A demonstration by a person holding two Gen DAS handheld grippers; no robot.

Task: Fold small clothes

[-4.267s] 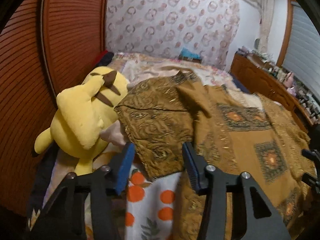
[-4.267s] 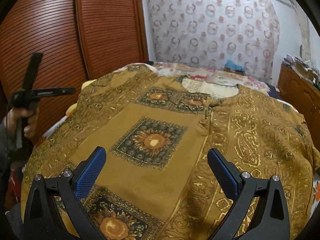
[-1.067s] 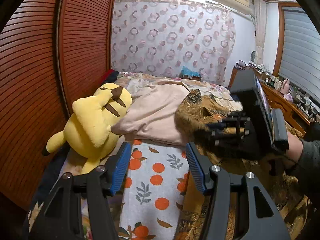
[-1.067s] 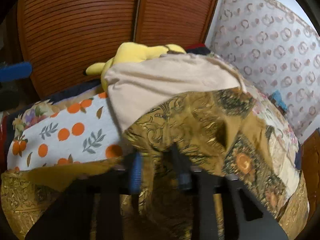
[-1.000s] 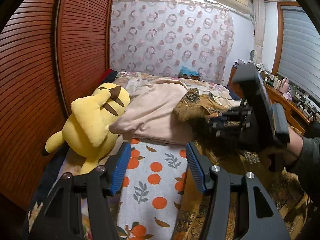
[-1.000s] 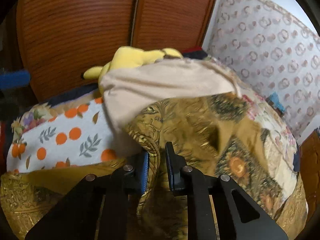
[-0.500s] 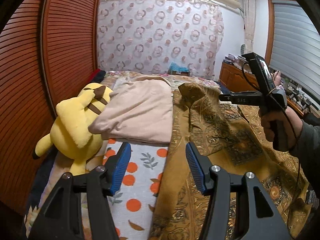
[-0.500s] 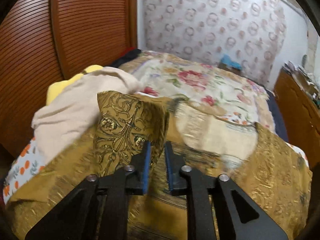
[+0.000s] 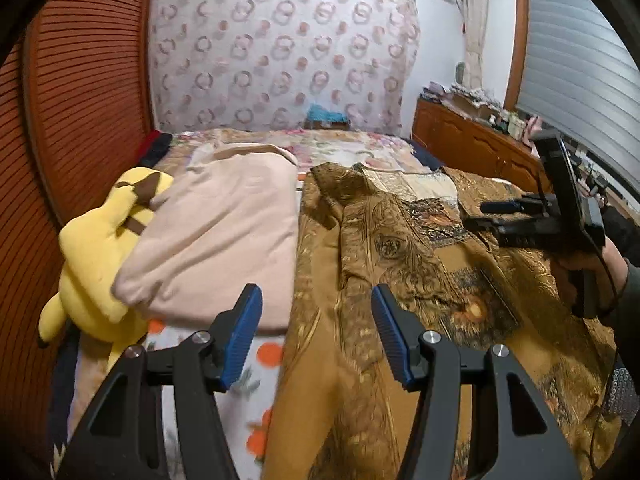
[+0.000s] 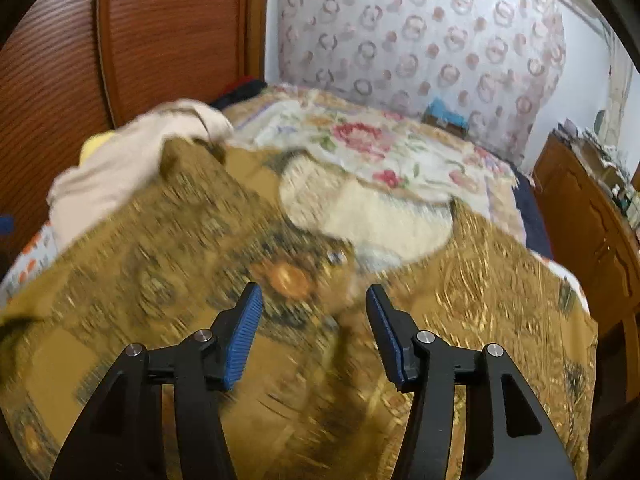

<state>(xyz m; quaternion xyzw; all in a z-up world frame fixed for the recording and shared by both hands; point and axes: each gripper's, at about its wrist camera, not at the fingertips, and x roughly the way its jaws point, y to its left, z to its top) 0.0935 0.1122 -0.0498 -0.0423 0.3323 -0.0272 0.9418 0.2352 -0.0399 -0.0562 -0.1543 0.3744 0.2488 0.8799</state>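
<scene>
Your left jaws: the left gripper (image 9: 316, 336) has two blue-padded fingers (image 9: 242, 334) standing apart, released, nothing pinched; they hover over the left edge of the garment.
Your right jaws: the right gripper (image 10: 312, 334) is opening at this moment, nothing between its two pads (image 10: 244, 330); the cloth lies below them, not gripped.
Right gripper from the left view: one black tool (image 9: 536, 220) held in your right hand (image 9: 580, 272), over the right half of the garment.
Garments to fold: one, a mustard-gold patterned shirt (image 9: 400, 264), spread flat on the bed, its left side lying folded inward over the front. In the right view it fills the lower frame (image 10: 168, 280), blurred.
Neck opening: one, at the far end of the shirt, showing a pale lining (image 10: 372, 216).
Medallion prints: two orange-centred squares can be made out in the left view; the rest are too blurred to count.
Folded pieces nearby: one, a beige cloth (image 9: 224, 236) just to the left of the shirt, touching its edge.
Plush toys: one, yellow with brown-tipped ears (image 9: 100, 248), pressed against the beige cloth's left side.
Bed covers: one white sheet with orange dots (image 9: 260, 364) under the near edge; one floral spread (image 10: 360, 140) beyond the shirt.
Cabinets: one wooden unit (image 9: 472, 148) along the right wall, its top crowded with small items.
Wardrobe doors: slatted reddish wood (image 10: 168, 32) along the left.
</scene>
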